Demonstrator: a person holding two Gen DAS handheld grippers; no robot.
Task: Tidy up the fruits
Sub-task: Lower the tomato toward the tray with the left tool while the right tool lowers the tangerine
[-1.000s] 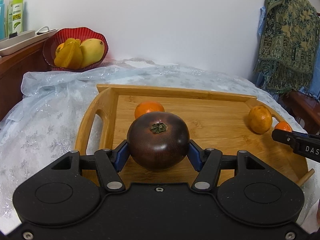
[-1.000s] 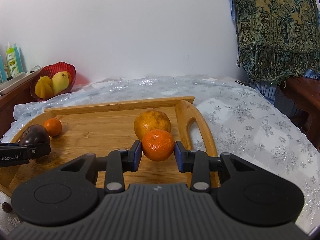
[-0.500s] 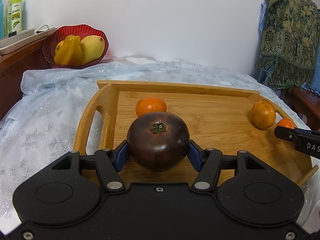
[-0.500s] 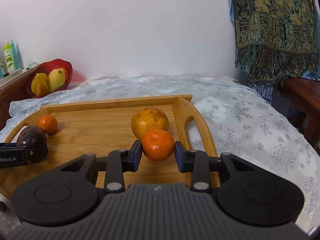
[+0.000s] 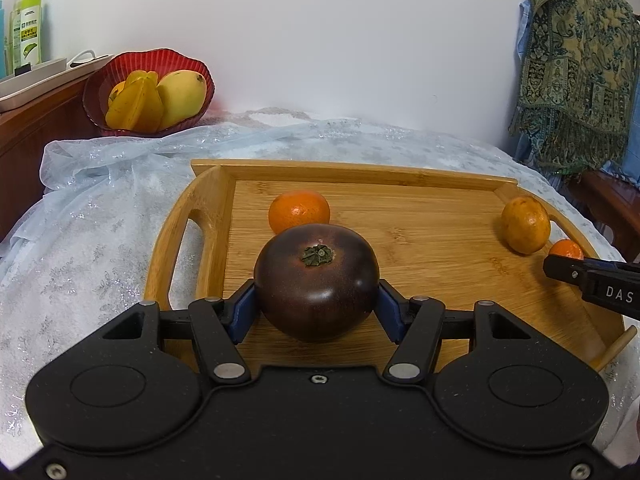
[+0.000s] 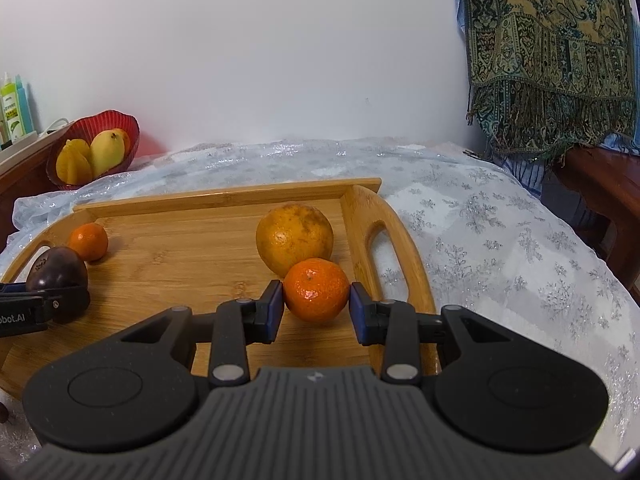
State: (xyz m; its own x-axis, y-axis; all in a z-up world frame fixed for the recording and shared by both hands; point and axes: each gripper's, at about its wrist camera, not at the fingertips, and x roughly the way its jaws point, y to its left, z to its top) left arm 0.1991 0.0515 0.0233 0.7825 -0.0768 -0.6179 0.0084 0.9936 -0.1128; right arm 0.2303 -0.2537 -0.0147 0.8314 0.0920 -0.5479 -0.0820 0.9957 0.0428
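Over the last second nothing has shifted: your left gripper [image 5: 317,304] stays clamped on the dark tomato [image 5: 316,280] and your right gripper [image 6: 316,304] on the small tangerine [image 6: 316,289] (tray's [image 6: 224,196] 3 o'clock end), so both fruits look ready to lift.

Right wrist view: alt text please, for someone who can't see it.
The right claw grips a small orange mandarin over the right end of a wooden tray, with a larger yellow-orange citrus just behind it. At far left, the left claw holds a dark purple fruit near another mandarin; a red fruit bowl sits behind.
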